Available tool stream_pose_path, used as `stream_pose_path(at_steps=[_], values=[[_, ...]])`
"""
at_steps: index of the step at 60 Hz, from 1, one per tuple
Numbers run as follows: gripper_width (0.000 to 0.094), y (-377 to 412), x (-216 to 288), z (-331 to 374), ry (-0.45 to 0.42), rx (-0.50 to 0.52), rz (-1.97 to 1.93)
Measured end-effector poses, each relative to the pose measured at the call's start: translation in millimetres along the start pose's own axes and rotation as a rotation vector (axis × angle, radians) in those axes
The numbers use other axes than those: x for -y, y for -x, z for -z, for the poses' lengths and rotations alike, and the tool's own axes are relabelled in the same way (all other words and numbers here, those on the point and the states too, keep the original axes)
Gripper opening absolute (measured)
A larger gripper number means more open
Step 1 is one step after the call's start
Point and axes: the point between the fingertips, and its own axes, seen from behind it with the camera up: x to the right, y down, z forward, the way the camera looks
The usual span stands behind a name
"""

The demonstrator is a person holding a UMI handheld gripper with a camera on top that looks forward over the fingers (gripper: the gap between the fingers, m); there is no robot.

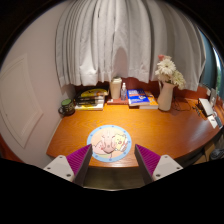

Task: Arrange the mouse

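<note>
A round light-blue mouse pad [110,141] with a pink cartoon print lies on the wooden desk [150,125], just ahead of my fingers. I see no mouse on it or elsewhere on the desk. My gripper [112,158] is open and empty, its purple pads [80,157] spread wide to either side of the pad's near edge, held above the desk's front edge.
Along the back of the desk stand a vase of flowers [166,84], blue books [139,98], a white cup [116,88], a stack of books [92,97] and a small jar [67,104]. White curtains [110,40] hang behind. More items [209,108] sit beside the vase.
</note>
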Motion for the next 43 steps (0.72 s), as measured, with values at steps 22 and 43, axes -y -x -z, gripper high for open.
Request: stream_pose_path(at_steps=[22, 43], values=[[0.0836, -48.5, 21.1, 94.5, -0.161, -0.031, -0.02], [0.0836, -65.6, 11.4, 112.3, -0.182, -0.04, -0.041]])
